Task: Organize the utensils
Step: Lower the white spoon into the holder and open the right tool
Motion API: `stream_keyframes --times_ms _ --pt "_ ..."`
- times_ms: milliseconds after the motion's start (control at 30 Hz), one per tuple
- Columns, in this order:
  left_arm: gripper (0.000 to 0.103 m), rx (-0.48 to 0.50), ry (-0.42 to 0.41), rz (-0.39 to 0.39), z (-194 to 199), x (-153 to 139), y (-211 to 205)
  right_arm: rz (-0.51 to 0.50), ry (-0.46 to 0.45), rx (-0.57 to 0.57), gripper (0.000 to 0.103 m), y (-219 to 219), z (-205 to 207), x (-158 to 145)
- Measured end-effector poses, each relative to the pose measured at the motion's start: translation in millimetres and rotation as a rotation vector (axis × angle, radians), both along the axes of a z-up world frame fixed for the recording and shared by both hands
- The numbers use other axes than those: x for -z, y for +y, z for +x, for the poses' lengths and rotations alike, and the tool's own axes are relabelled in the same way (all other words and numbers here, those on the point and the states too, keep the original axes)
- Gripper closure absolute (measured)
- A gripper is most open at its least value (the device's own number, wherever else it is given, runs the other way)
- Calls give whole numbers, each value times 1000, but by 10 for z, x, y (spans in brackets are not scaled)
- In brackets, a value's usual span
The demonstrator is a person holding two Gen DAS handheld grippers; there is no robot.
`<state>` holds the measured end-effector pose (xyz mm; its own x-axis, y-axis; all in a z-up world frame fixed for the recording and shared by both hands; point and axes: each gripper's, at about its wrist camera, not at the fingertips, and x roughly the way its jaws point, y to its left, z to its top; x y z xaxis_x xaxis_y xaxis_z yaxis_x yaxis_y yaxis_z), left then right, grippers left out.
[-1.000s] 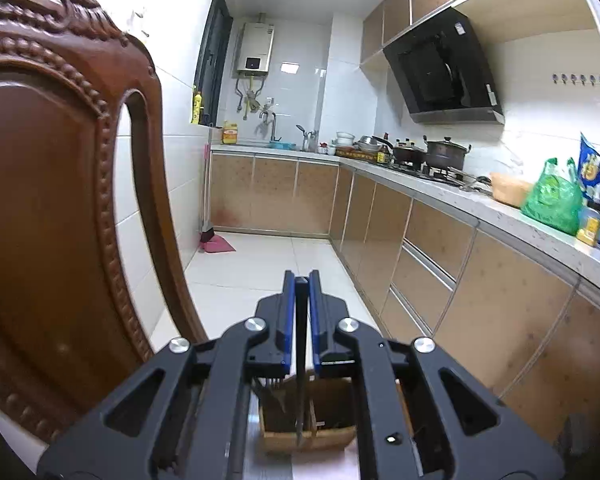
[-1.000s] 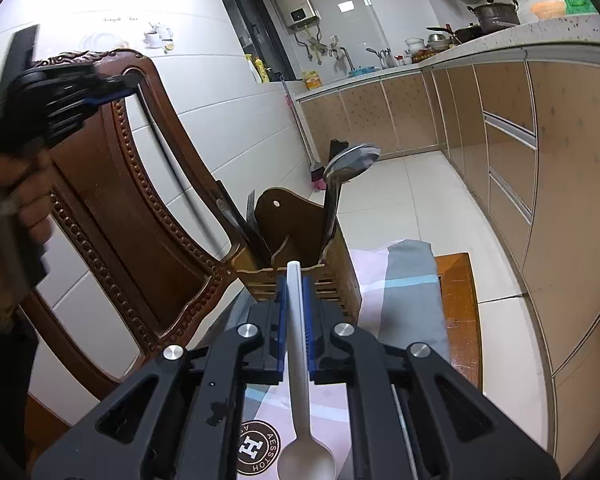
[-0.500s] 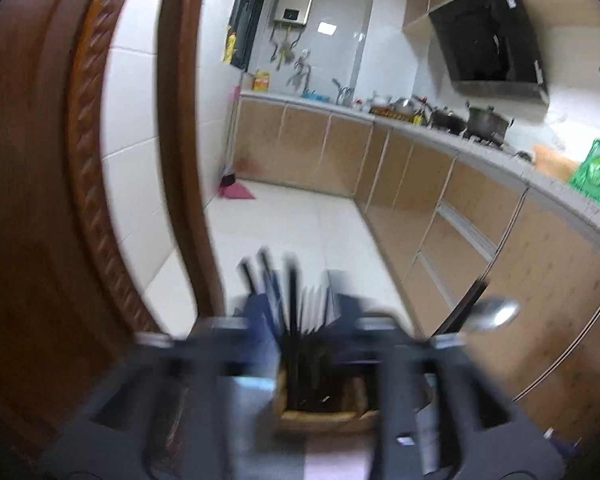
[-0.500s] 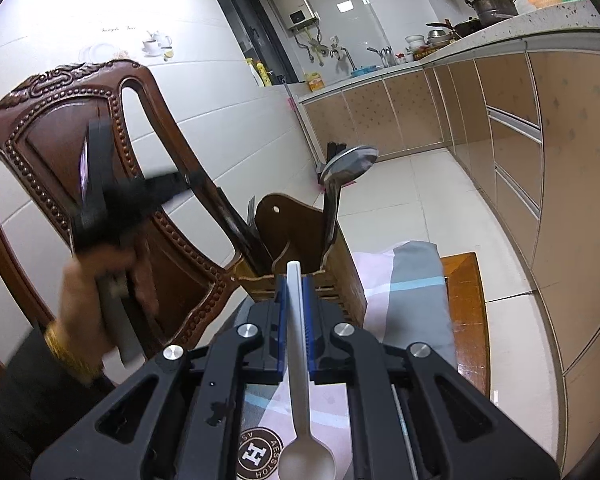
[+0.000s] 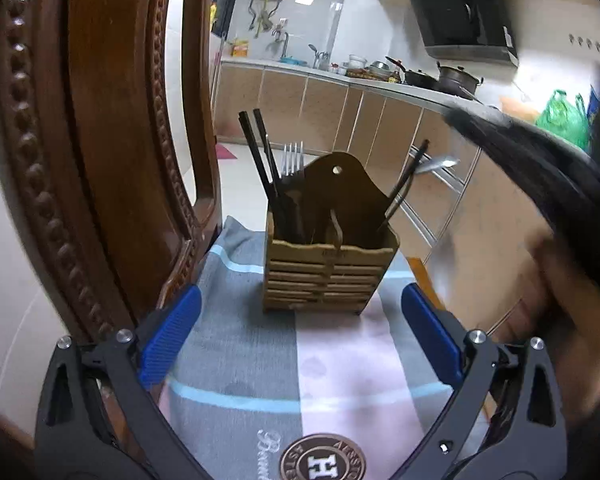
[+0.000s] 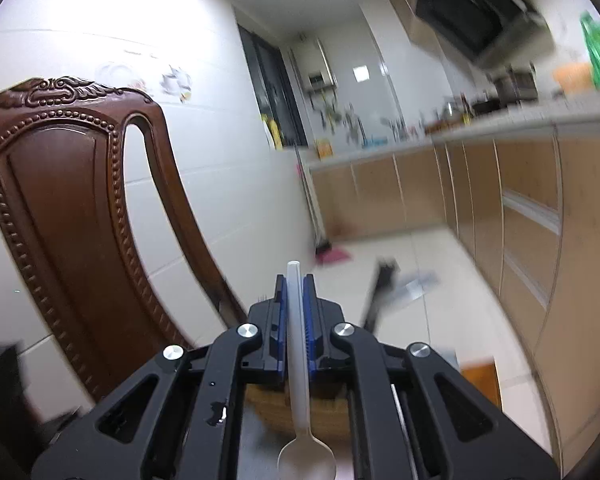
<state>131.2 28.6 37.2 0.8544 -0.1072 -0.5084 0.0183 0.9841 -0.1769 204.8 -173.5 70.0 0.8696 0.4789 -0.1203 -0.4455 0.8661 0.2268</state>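
A wooden utensil holder (image 5: 328,268) stands on a grey and pink cloth (image 5: 260,368) on the chair seat. It holds black chopsticks (image 5: 260,160), a fork (image 5: 293,160) and a ladle (image 5: 436,165). My left gripper (image 5: 300,336) is open and empty, just in front of the holder. My right gripper (image 6: 296,292) is shut on a white spoon (image 6: 298,360), handle forward, bowl toward the camera, raised above the holder (image 6: 300,408), whose top edge shows under the fingers. The right hand and gripper blur past at the right of the left wrist view (image 5: 560,208).
A carved dark wooden chair back (image 5: 100,160) rises close on the left; it also shows in the right wrist view (image 6: 68,208). Kitchen cabinets (image 5: 380,128) and a counter with pots run along the right. Tiled floor lies beyond the seat.
My left gripper has dropped down in front of the holder and opened; the black utensil it held is gone from it. My right gripper has lifted with the spoon and tilted upward.
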Motion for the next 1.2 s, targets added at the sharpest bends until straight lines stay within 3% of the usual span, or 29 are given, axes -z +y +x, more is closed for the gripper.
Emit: stream_keyframes --times_ms 200,467,700,733,767,833,900,1000,1067,1200 --pt "4 -3 34 -156 72 14 269 -18 -83 58 95 276 436 76" --pt "4 13 79 -214 154 101 391 -56 -153 124 95 541 771 300" --pt "4 27 84 -209 212 127 307 -59 -169 134 93 493 688 547" --pt "4 25 85 -211 218 130 303 -66 -166 130 84 469 629 585" --pt "4 25 86 -213 222 130 302 -69 -160 132 60 427 562 600" --pt "4 24 84 -213 221 127 300 -59 -172 155 36 331 363 570" --pt "4 21 85 -214 219 125 305 -61 -197 173 29 190 134 488" --pt "4 18 93 -212 223 128 306 -74 -129 161 18 -65 -180 336" --pt "4 18 93 -193 210 110 270 -72 -56 122 3 -204 -404 313" --pt "4 9 78 -84 111 32 90 -131 172 171 3 -357 -776 433"
